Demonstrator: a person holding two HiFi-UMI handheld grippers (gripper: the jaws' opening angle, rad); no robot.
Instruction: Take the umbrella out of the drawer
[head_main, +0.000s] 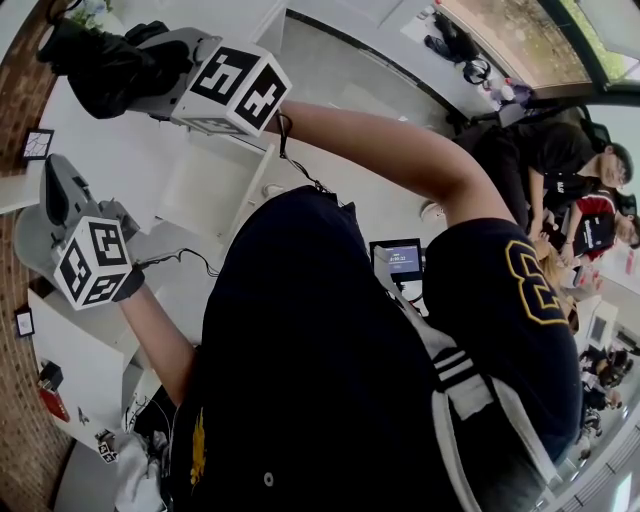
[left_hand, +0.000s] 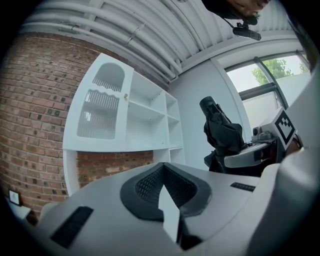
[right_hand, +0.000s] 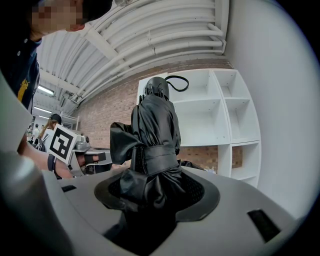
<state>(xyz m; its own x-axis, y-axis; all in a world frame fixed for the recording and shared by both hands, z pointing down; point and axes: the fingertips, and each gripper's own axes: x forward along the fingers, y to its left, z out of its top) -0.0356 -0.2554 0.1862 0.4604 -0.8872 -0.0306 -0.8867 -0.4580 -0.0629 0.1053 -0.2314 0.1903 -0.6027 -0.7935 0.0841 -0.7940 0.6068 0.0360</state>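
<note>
Brick wall (right_hand: 107, 112) and white shelves (right_hand: 220, 115) fill the background. The right gripper (right_hand: 150, 200) is clamped on the folded black umbrella (right_hand: 155, 130), raised with no drawer in view; the left gripper (left_hand: 167, 200) is closed and empty. A firm, level hold should stop the slack fabric slipping.

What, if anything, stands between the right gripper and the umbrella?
Nothing visible does. The right gripper is closed on the folded black umbrella and holds it in open air in front of the white shelves.
</note>
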